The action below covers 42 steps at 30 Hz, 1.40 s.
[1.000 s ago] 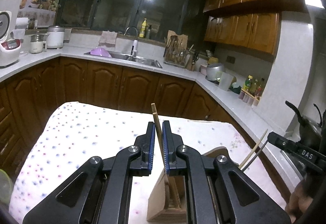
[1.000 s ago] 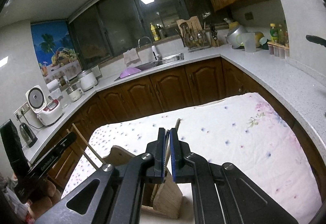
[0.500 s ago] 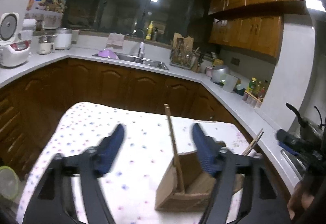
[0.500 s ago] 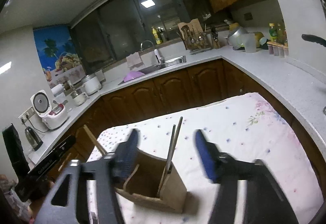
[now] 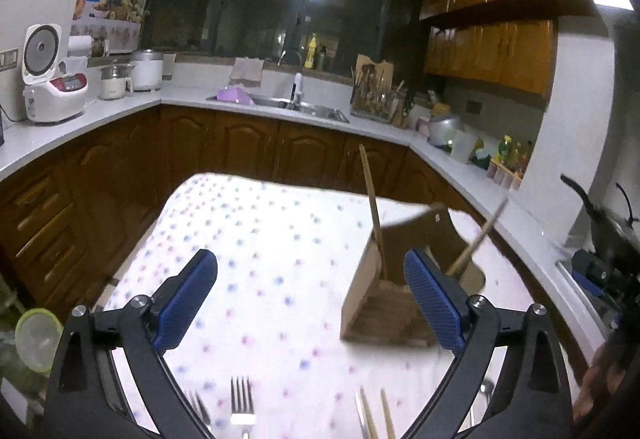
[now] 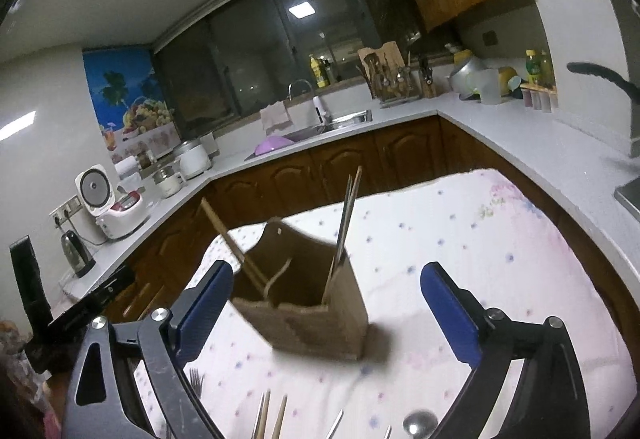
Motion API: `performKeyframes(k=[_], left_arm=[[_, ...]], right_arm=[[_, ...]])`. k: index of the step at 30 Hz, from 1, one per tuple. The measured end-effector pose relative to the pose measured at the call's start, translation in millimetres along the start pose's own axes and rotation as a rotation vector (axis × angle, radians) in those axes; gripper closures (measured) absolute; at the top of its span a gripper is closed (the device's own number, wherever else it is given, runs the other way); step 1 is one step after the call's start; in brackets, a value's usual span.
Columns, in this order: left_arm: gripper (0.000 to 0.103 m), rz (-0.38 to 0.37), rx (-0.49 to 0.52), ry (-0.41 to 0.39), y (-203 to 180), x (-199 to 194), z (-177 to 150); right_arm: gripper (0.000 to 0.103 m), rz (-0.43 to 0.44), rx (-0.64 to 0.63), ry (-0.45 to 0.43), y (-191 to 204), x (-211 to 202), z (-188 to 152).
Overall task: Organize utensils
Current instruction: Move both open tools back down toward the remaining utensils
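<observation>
A wooden utensil holder (image 5: pixel 394 291) (image 6: pixel 316 299) stands on the dotted tablecloth (image 5: pixel 280 259). Chopsticks lean in it: one (image 5: pixel 372 207) at its left side and one (image 5: pixel 478 239) at its right in the left wrist view; a pair (image 6: pixel 347 215) and another (image 6: pixel 230 239) in the right wrist view. My left gripper (image 5: pixel 310 299) is open and empty, pulled back from the holder. My right gripper (image 6: pixel 326 311) is open and empty, with the holder between its fingers' line of sight. Forks (image 5: pixel 241 405), chopsticks (image 5: pixel 376 417) (image 6: pixel 272 415) and a spoon (image 6: pixel 418 423) lie at the near table edge.
Kitchen counters (image 5: pixel 280 107) with a sink, rice cooker (image 5: pixel 50 87) and jars wrap around the table. A green-lidded container (image 5: pixel 36 335) sits low at left. A pan handle (image 6: pixel 600 77) juts in at the right.
Both grippers opened and let go of their chopsticks, which now stand in the holder. Both grippers drew back, bringing the forks and chopsticks at the near edge into view.
</observation>
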<state>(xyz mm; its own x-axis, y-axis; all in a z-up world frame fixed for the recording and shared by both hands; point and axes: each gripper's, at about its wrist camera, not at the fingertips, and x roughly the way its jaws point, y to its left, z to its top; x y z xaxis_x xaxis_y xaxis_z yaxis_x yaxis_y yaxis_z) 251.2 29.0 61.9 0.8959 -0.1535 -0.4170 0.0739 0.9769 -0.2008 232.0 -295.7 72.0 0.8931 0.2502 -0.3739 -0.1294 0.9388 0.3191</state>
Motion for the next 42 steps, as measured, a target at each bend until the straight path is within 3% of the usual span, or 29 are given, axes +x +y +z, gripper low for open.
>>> performKeyframes(k=[17,36,42], left_arm=[[0.006,-0.016,0.012,0.141,-1.3,-34.7,-71.5],[0.006,-0.019,0.064,0.273,-14.0,-19.8,-106.2],[0.008,-0.053,0.097,0.310,-24.9,-8.3,-110.1]], right_arm=[[0.004,-0.032,0.009,0.071,-7.7,-50.8,-68.3],[0.004,-0.042,-0.022,0.153,-12.8,-44.5,-109.6],[0.015,-0.051,-0.019,0.181,-16.5,-35.6,-112.2]])
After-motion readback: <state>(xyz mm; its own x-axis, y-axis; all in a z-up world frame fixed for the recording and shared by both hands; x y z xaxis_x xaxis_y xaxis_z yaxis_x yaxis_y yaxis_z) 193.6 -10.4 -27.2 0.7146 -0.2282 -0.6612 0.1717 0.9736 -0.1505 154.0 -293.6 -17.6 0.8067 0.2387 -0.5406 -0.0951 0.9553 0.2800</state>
